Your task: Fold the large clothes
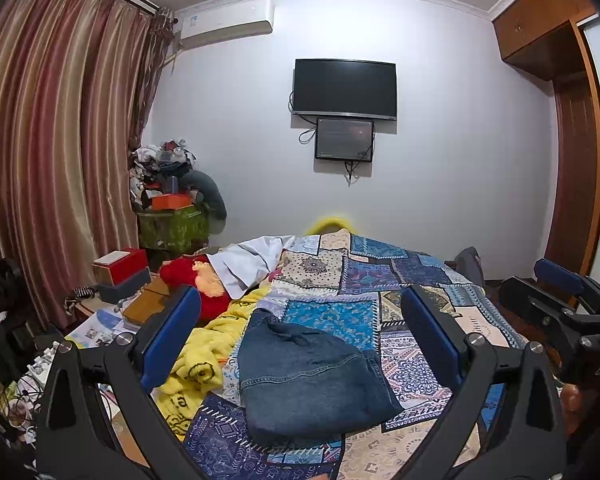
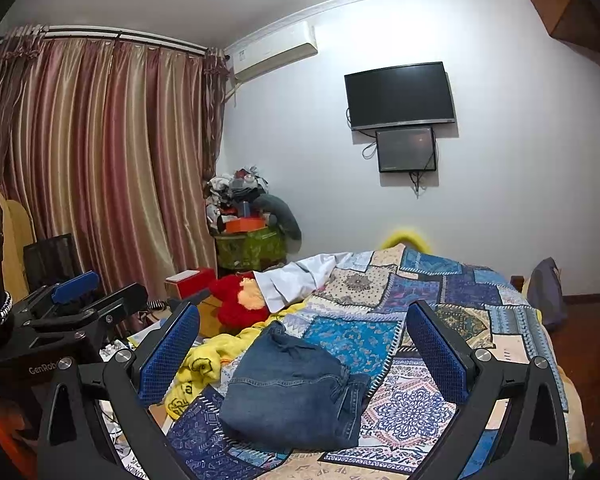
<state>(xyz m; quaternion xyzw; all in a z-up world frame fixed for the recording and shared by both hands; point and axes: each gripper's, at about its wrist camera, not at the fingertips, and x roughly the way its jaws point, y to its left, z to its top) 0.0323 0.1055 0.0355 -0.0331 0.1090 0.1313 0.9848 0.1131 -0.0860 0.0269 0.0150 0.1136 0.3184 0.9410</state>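
A pair of blue jeans (image 1: 308, 376) lies folded into a compact stack on the patchwork bedspread (image 1: 380, 280); it also shows in the right wrist view (image 2: 292, 388). My left gripper (image 1: 300, 328) is open and empty, held above and in front of the jeans, its blue pads (image 1: 168, 336) wide apart. My right gripper (image 2: 300, 344) is open and empty at about the same height, beside the left one. Each gripper shows in the other's view, the right one (image 1: 560, 304) at the right edge, the left one (image 2: 72, 300) at the left.
A yellow blanket (image 1: 204, 356), a red plush toy (image 1: 204, 284) and a white garment (image 1: 252, 260) lie on the bed's left side. Boxes (image 1: 120, 272) and clutter stand left of the bed, with curtains (image 1: 60, 140) behind. A TV (image 1: 344, 88) hangs on the far wall.
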